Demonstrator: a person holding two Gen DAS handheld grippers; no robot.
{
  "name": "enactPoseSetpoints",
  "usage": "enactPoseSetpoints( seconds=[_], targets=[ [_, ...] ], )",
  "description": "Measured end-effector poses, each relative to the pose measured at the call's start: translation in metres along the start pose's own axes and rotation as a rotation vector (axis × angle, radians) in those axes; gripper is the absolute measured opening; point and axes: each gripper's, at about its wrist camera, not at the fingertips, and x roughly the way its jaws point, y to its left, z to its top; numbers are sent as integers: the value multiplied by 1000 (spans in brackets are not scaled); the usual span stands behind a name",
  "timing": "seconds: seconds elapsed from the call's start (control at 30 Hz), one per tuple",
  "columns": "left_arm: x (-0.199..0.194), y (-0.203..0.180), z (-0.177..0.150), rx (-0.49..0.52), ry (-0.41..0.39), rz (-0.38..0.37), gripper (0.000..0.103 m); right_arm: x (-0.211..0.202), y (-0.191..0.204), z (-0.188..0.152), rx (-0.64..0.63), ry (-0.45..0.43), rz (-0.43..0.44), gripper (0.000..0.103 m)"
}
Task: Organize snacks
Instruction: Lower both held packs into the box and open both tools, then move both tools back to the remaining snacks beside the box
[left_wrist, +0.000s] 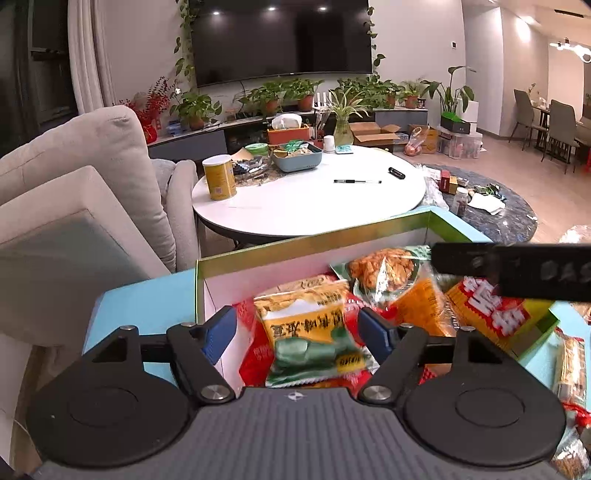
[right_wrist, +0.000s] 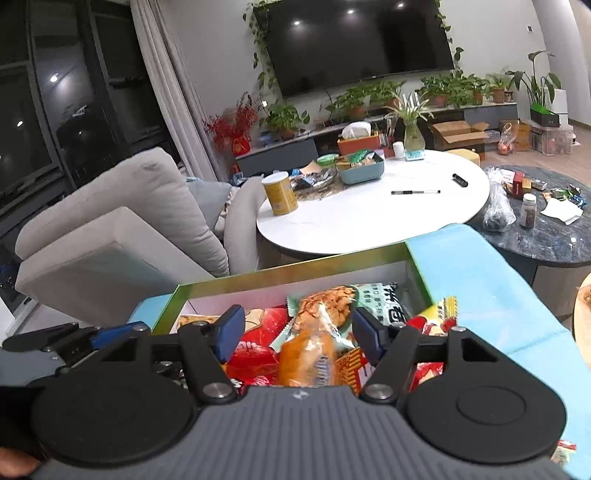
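Observation:
An open box with a green-gold rim (left_wrist: 314, 240) (right_wrist: 295, 267) rests on a light-blue surface and holds several snack packets. My left gripper (left_wrist: 299, 332) hovers over its near left part, blue pads apart. A blurred yellow-and-green packet (left_wrist: 310, 317) lies between the pads, which do not press on it. My right gripper (right_wrist: 299, 332) is open over the box's middle, with an orange packet (right_wrist: 310, 354) loose between its pads. A green packet picturing fried snacks (left_wrist: 384, 273) (right_wrist: 332, 302) lies further in. Part of the right gripper shows as a black bar (left_wrist: 517, 269) in the left wrist view.
Beyond the box stands a round white table (left_wrist: 314, 206) with a yellow can (left_wrist: 219, 177), a teal tray of snacks (left_wrist: 297, 158) and a pen (left_wrist: 356, 181). To the right is a dark marble table (left_wrist: 498, 214). A grey sofa (left_wrist: 92, 166) is on the left. More packets (left_wrist: 570, 369) lie right of the box.

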Motion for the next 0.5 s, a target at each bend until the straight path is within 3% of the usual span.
enactPoseSetpoints(
  seconds=[0.27,0.5],
  targets=[
    [-30,-4,-2,-4,-23,1,70,-38,-2,1,-18,-24,1,66],
    [-74,-18,-15,21,-60,13,78,-77,3,-1,-35,-52,24,67]
  ],
)
